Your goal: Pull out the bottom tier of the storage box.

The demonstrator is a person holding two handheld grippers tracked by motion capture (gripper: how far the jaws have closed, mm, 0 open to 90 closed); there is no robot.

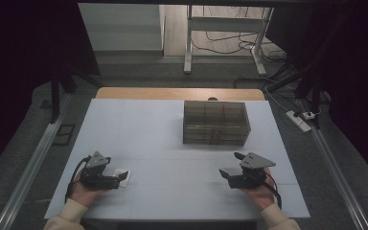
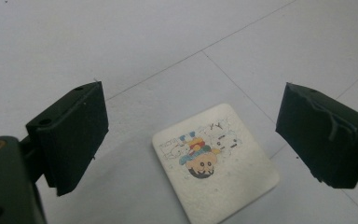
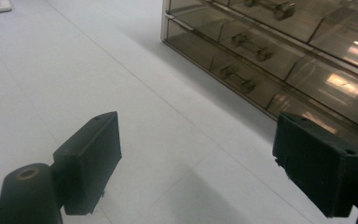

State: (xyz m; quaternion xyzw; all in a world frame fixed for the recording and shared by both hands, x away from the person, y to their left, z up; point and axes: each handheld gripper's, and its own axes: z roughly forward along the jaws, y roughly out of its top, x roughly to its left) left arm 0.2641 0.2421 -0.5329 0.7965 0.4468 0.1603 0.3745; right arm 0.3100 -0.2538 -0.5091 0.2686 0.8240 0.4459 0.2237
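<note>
Card flat on table, lower centre of left gripper view, between left gripper jaws, untouched. Both grippers spread wide, empty; right gripper faces drawer box, upper right.

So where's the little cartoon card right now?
The card lies flat on the white table at its near left in the high view, just ahead of the left gripper. In the left gripper view it sits between the open jaws, untouched.

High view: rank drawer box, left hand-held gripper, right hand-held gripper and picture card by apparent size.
1. Drawer box, clearly largest, though it sits farther from the camera.
2. Right hand-held gripper and left hand-held gripper: about alike, no ranking between them.
3. Picture card, smallest, partly covered by the left gripper's jaws.
</note>
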